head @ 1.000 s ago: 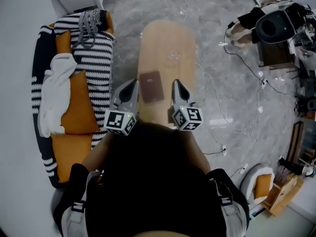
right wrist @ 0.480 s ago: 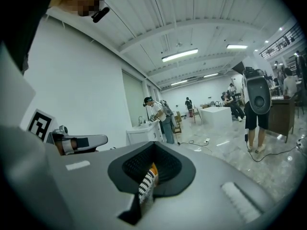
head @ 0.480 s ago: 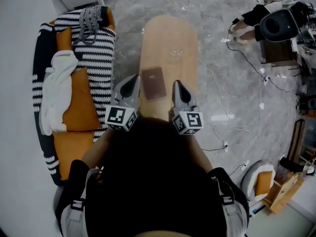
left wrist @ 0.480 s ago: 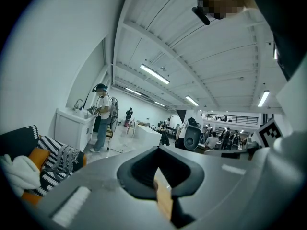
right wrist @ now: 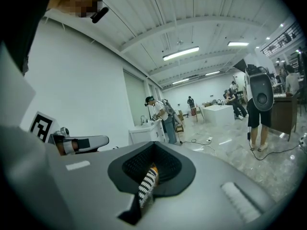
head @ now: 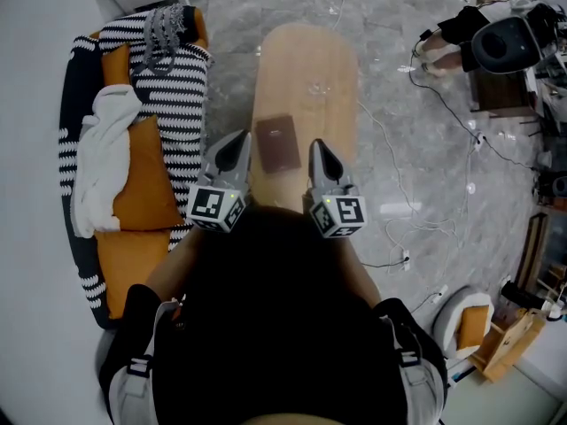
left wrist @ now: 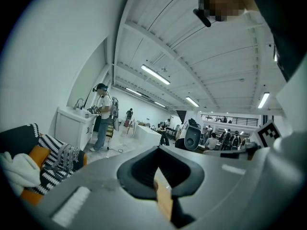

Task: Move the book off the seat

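Book: a closed, dark brown rectangle, lying flat on the oval wooden top, towards its near end, long edges running roughly near to far. It sits to the right of the sofa, which carries a black-and-white striped blanket and a white cloth.

Your left gripper is just to the left of the book and your right gripper is just to its right. Both point away from you, and neither presses on the cover.

In the left gripper view, your left gripper has its jaws drawn together to a thin slit, with nothing clamped. The right gripper view shows your right gripper equally closed and empty. Only a sliver of the striped blanket shows through the gap.
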